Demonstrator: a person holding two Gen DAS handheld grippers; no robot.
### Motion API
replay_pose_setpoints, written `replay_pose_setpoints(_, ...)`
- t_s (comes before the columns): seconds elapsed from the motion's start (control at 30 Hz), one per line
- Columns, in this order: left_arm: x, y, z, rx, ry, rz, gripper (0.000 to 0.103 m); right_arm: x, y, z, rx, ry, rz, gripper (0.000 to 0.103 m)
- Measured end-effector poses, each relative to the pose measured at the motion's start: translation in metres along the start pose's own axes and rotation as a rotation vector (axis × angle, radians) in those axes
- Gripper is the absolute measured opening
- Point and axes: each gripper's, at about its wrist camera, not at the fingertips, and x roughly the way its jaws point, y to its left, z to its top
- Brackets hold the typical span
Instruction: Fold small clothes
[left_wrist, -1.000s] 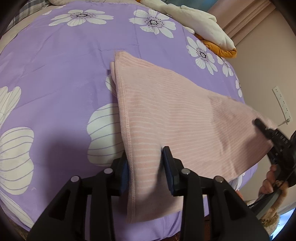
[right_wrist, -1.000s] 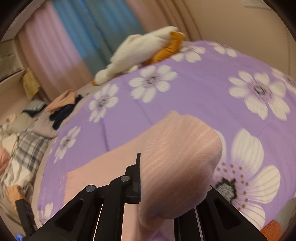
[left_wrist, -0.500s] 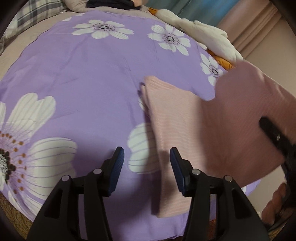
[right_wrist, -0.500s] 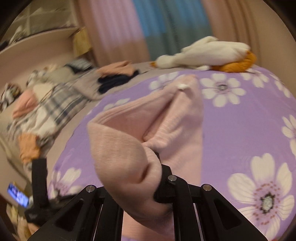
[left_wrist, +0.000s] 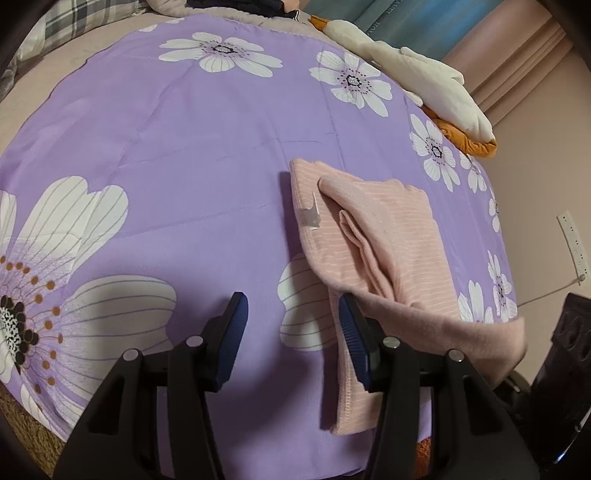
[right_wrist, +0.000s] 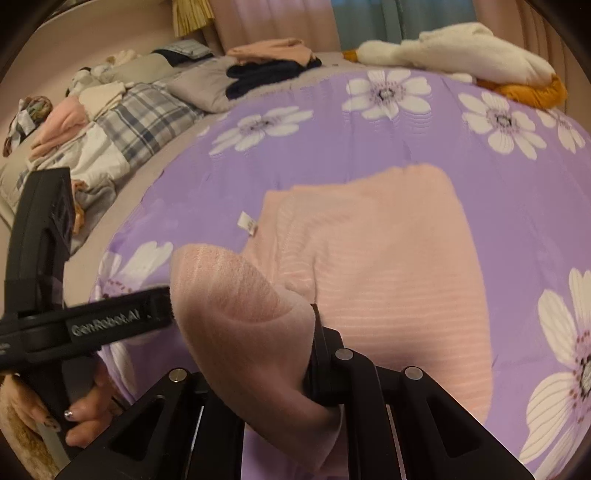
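A pink striped garment (left_wrist: 373, 236) lies folded over on the purple flowered bedspread (left_wrist: 184, 166), with a white label showing near its left edge. My left gripper (left_wrist: 291, 339) is open and empty, just left of the garment's near corner; its right finger touches the cloth edge. In the right wrist view the garment (right_wrist: 388, 258) spreads ahead, and my right gripper (right_wrist: 273, 354) is shut on a bunched corner of it, held over the garment's left side. The left gripper's body (right_wrist: 44, 295) shows at the left there.
A white and orange plush toy (left_wrist: 424, 85) lies at the far right of the bed. Piled clothes and a plaid blanket (right_wrist: 140, 122) lie beyond the bedspread's far left. A wall with a power strip (left_wrist: 574, 240) is to the right. The bed's near edge is just below my grippers.
My left gripper let go of the garment and drew back to the left. My right gripper carried its corner over, folding the garment onto itself.
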Motion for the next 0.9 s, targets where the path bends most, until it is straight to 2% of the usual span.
replay_pose_setpoints(0.13, -0.002, 0.004, 0.004, -0.024, 0.011, -0.058, 0.055, 0.0, -0.003, -0.005, 0.013, 0.02, 0.016, 0.015)
replay_pose_setpoints(0.27, -0.007, 0.011, 0.009, -0.072, 0.009, -0.148, 0.064, -0.012, -0.007, -0.007, 0.028, 0.04, 0.102, 0.055)
replay_pose_setpoints(0.3, -0.007, 0.012, 0.01, -0.084, 0.012, -0.168, 0.065, -0.019, -0.008, -0.008, 0.03, 0.033, 0.129, 0.06)
replay_pose_setpoints(0.43, 0.003, 0.008, 0.015, -0.123, 0.052, -0.273, 0.068, -0.045, -0.015, -0.009, 0.04, -0.014, 0.196, 0.068)
replay_pose_setpoints(0.53, 0.01, 0.001, 0.015, -0.143, 0.089, -0.325, 0.068, -0.061, -0.026, -0.009, 0.077, -0.058, 0.235, 0.068)
replay_pose_setpoints(0.6, 0.01, -0.004, 0.016, -0.137, 0.091, -0.338, 0.068, -0.068, -0.033, -0.01, 0.1, -0.085, 0.265, 0.073)
replay_pose_setpoints(0.83, 0.022, -0.033, 0.031, -0.065, 0.104, -0.291, 0.066, -0.059, -0.055, -0.008, 0.176, -0.085, 0.088, 0.073)
replay_pose_setpoints(0.9, 0.025, -0.043, 0.034, -0.031, 0.101, -0.266, 0.059, -0.053, -0.058, -0.008, 0.186, -0.075, 0.046, 0.073)
